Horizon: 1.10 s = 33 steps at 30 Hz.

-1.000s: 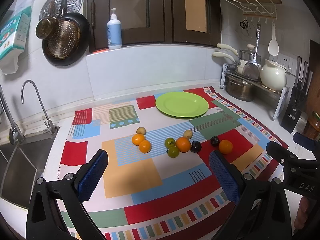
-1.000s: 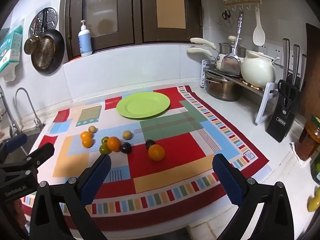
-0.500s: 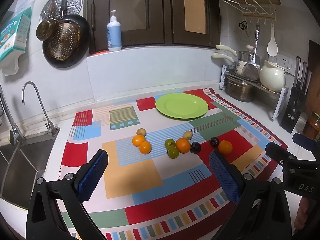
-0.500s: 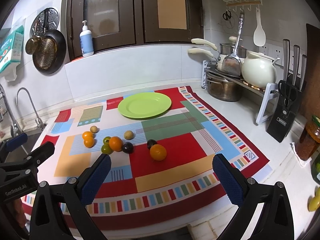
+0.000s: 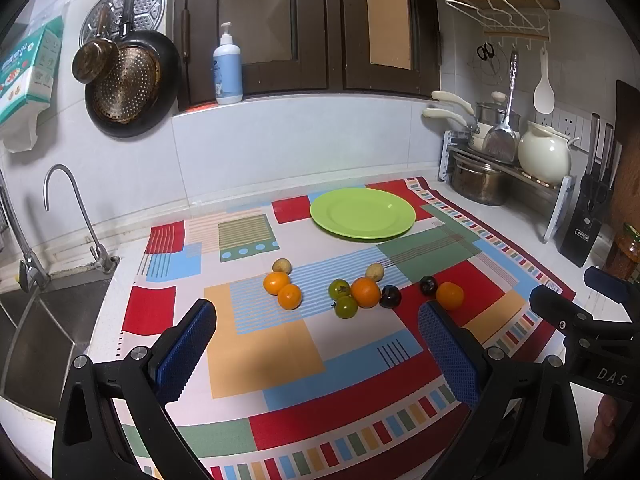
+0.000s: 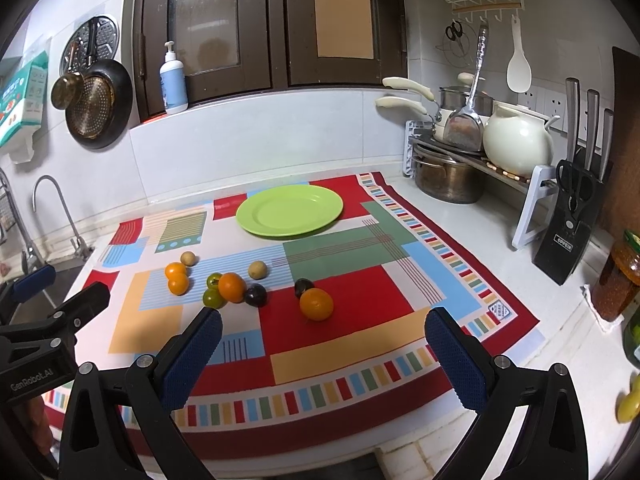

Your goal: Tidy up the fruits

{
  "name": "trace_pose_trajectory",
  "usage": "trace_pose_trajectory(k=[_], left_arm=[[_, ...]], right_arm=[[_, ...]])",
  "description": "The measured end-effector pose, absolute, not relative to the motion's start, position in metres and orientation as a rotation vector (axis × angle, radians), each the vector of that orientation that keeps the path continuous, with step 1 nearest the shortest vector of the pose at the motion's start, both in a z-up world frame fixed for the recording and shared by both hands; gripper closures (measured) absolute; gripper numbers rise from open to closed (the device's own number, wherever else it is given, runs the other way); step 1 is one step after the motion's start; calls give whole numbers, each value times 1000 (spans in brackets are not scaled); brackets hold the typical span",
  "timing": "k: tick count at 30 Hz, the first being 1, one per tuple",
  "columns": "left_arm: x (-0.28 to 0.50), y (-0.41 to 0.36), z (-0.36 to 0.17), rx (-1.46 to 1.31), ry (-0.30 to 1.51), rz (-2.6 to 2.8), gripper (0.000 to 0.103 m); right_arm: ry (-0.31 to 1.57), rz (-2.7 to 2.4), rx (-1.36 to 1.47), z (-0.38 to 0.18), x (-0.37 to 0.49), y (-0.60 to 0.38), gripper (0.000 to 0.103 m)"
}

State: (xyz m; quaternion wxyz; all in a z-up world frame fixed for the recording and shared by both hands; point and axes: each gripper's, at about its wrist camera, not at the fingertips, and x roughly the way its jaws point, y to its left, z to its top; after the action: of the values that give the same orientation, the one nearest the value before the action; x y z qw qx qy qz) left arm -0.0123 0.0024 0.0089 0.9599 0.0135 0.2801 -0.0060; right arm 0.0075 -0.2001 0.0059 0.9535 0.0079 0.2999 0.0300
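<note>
An empty green plate (image 5: 363, 213) (image 6: 289, 210) sits at the back of a colourful patterned mat (image 5: 264, 344). In front of it lie several small fruits: two oranges (image 5: 282, 289) at the left, a larger orange (image 5: 365, 292) with two green fruits (image 5: 342, 298), two dark plums (image 5: 390, 296), two small brown fruits (image 5: 281, 265), and a lone orange (image 5: 449, 296) (image 6: 316, 304) at the right. My left gripper (image 5: 316, 354) is open and empty, above the mat's near part. My right gripper (image 6: 322, 354) is open and empty, just short of the lone orange.
A sink (image 5: 36, 332) and tap (image 5: 76, 216) lie left of the mat. A rack with pots and a white kettle (image 6: 516, 144) stands at the back right, with a knife block (image 6: 568, 228) and a jar (image 6: 618, 280) along the right side.
Both grippers have drifted slightly forward and to the right; the fruits and plate have not moved.
</note>
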Motion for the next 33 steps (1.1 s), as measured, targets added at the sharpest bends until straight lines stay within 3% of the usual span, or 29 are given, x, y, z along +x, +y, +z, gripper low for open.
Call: trace_pose_trajectory(k=[33], left_arm=[[-13,1,7,28,565,-12,0]], right_arm=[[613,61,17,5,10,-197,1]])
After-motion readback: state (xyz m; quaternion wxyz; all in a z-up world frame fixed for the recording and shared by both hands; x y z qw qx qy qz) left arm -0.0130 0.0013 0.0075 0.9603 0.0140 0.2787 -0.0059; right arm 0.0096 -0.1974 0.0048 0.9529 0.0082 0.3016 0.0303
